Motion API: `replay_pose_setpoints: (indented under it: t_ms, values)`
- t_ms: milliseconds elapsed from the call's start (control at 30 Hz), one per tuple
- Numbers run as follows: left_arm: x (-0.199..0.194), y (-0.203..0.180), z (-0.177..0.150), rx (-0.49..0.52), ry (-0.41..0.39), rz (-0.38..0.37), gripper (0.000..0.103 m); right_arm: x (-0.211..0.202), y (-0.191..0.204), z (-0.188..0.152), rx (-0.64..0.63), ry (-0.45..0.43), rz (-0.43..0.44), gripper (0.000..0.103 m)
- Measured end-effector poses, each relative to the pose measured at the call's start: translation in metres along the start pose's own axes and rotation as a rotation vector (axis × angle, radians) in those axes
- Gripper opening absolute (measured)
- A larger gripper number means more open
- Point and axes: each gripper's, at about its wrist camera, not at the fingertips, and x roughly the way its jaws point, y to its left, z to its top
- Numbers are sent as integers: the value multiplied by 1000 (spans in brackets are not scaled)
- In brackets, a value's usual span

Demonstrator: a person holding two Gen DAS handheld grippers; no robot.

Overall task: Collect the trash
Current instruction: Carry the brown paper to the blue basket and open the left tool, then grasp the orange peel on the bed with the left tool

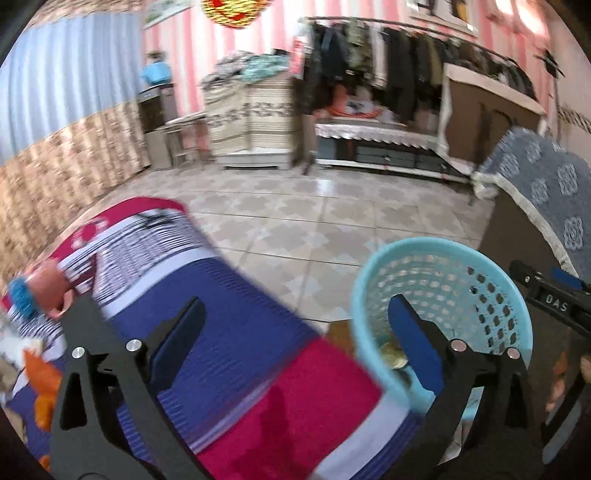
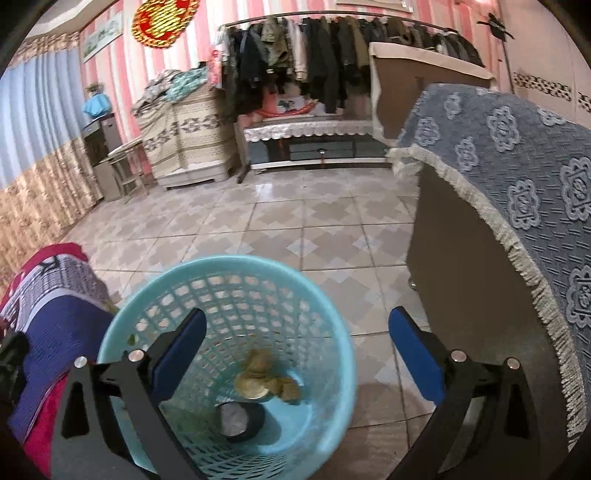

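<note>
Tiled floor (image 2: 295, 236), striped cloth (image 1: 221, 314), blue basket (image 2: 325, 332)

Open right claw (image 2: 297, 350) above blue basket (image 2: 325, 317) with yellowish scraps (image 2: 266, 380).

Tiled floor (image 2: 295, 229), beige with paler diamond patches, glossy. Clothes rail (image 2: 332, 55) along the far wall, packed with dark coats. Low bench (image 2: 310, 129) with a lace-edged cover under the rail. Cabinet (image 2: 184, 133) left of the rail, draped in patterned cloth, folded fabric piled on top. Red-and-gold ornament (image 2: 162, 22) high on the pink striped wall. Blue curtain (image 2: 33, 110) at far left. Grey-blue fringed cloth (image 2: 517, 166) with flower motifs over furniture at right. Striped red, white and blue cloth (image 1: 221, 332) at left foreground.
</note>
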Motion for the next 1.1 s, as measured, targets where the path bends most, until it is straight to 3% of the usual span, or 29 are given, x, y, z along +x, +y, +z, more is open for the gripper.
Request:
replay_pose_setpoints:
  t_ms: [200,433,567,733,767,833,1000,1100]
  values:
    - [-55,77,-33,-74,-14,145,98,-11,32,-10,-57,1,80,97]
    - [-102,170,-99,-191,60,304,98,-28,71,-21,-104,-6,136,97]
    - [-108,207,-139,-263,111,382,98,-37,96,-30,-143,-5,188,97]
    - [-102,238,-166,-385,179,345,95,-54,136,-50,-250,-20,244,98]
    - [-101,242,-167,-400,174,338,92,-58,143,-53,-274,-28,259,98]
    - [-97,244,-168,-396,185,310,72,-67,158,-59,-319,-37,297,98]
    - [-94,222,-164,-296,171,260,41,-78,179,-69,-348,-21,370,98]
    - [-101,218,-163,-273,159,247,35,-81,190,-75,-327,23,439,98]
